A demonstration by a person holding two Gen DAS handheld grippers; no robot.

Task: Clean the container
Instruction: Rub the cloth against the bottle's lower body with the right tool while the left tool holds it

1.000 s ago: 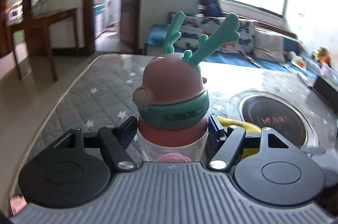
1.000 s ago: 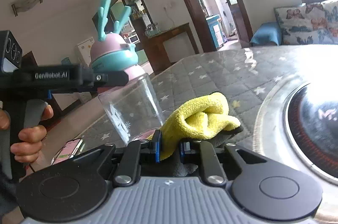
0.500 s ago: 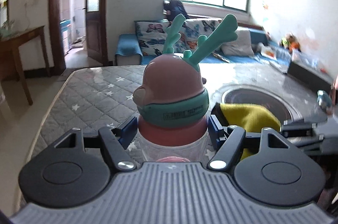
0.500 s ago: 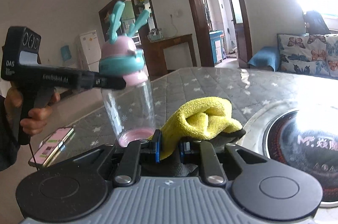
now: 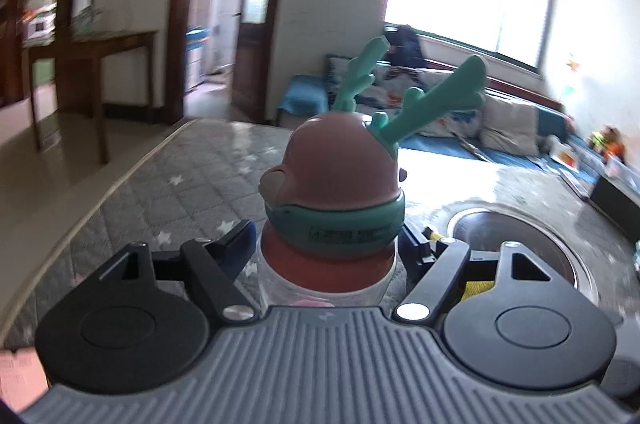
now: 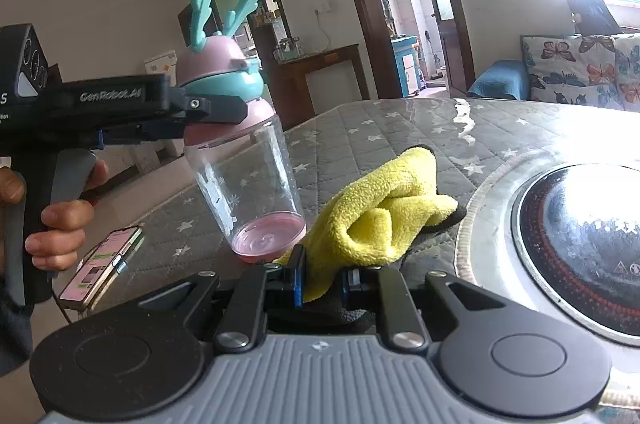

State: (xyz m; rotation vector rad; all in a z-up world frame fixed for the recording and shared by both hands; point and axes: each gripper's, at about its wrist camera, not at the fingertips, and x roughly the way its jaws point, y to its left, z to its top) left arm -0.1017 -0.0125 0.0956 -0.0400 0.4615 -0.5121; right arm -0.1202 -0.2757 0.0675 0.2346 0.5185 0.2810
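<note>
A clear plastic bottle [image 6: 248, 180] with a pink base and a pink deer-head lid with teal antlers [image 5: 340, 180] is tilted, its base at or just above the grey starred table cover [image 6: 360, 132]. My left gripper [image 5: 328, 244] is shut on the bottle's neck just under the lid; it also shows in the right wrist view [image 6: 208, 110]. My right gripper [image 6: 320, 280] is shut on a yellow cloth [image 6: 384, 208], held right beside the bottle's base. A sliver of the cloth shows in the left wrist view [image 5: 476, 290].
A round black cooktop [image 6: 580, 244] with a metal rim is set in the table at the right. A phone [image 6: 100, 268] lies at the table's left edge. A sofa with cushions [image 5: 500, 128] and a wooden side table [image 5: 92, 64] stand beyond.
The left gripper has swung the bottle and tilted it, its base now close to the cloth. The right gripper still grips the cloth in the same place.
</note>
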